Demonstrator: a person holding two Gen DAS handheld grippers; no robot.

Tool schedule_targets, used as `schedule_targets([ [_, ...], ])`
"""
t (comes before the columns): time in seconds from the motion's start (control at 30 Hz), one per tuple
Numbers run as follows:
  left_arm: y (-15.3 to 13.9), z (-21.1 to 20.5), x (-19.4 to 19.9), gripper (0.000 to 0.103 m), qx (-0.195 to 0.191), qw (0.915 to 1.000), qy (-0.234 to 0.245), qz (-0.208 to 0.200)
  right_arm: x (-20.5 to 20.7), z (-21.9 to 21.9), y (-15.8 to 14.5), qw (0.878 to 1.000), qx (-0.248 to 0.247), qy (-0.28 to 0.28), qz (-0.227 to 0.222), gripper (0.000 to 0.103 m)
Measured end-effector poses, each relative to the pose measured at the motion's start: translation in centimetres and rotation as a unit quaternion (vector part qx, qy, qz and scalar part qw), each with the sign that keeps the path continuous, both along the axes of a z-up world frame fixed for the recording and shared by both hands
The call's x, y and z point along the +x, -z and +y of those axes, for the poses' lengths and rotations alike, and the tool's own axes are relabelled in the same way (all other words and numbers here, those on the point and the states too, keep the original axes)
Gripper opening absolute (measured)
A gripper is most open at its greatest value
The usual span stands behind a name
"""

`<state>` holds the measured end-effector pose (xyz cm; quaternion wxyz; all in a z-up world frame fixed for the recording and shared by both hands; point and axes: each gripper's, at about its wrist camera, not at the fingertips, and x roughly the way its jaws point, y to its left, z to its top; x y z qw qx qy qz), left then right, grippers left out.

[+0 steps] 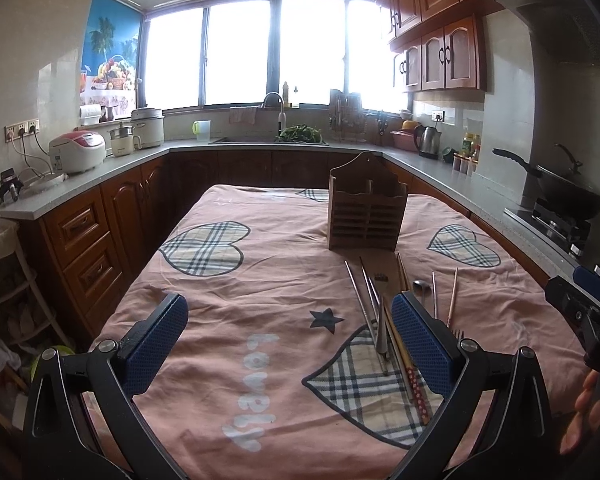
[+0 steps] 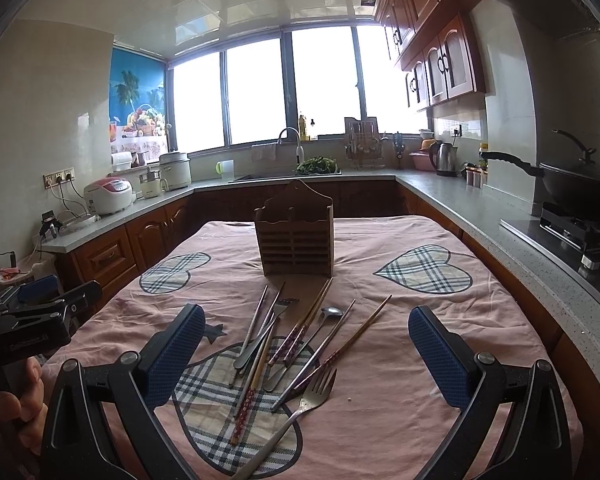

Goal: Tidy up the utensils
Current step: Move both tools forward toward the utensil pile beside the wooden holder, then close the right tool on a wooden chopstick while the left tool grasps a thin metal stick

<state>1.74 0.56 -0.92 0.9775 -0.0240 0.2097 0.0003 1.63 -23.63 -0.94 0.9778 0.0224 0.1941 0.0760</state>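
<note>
left wrist: low, left | right wrist: low, right | shared: utensil pile (image 2: 292,344), windows

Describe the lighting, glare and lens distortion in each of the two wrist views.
Left wrist view: the windows are blown out to white, the cupboards below them dark, and the counter edges bow from the fisheye. Right wrist view: same backlight, soft glare on the ceiling tiles; the utensils and wooden holder stay sharp and evenly lit, with dark corners.
</note>
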Motion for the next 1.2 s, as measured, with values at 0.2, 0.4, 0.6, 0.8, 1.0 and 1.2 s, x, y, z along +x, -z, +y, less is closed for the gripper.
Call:
schedule_targets([
  [0.2, 0.9, -0.2, 3.3, 0.103, 0.005, 0.9997, 0.012, 0.022, 2.3, -1.0, 0.7, 0.999, 0.016, -0.003, 0.028, 0.102],
  [0.4, 2.4, -0.3, 8.0, 0.103, 0.003, 0.9961, 0.023, 0.085, 6.1, -3.0, 1.9, 0.997, 0.042, 0.005, 0.071, 0.102],
  [0.6, 4.2, -0.5, 13.5, 0.101, 0.003, 0.9874, 0.029, 0.155, 10.4, -4.8, 3.7, 0.991, 0.068, 0.011, 0.117, 0.089],
  [0.8, 5.5, -1.4, 18.0, 0.094, -0.018, 0.9796, 0.040, 0.196, 14.4, -6.2, 5.3, 0.982, 0.091, 0.024, 0.162, 0.078],
  [1.0, 6.5, -3.0, 22.1, 0.086, 0.012, 0.9749, 0.053, 0.216, 18.1, -6.6, 6.5, 0.975, 0.099, 0.031, 0.198, 0.064],
  [1.2, 7.8, -4.4, 25.7, 0.067, 0.011, 0.9674, 0.069, 0.244, 21.1, -7.9, 8.5, 0.963, 0.114, 0.058, 0.238, 0.047],
])
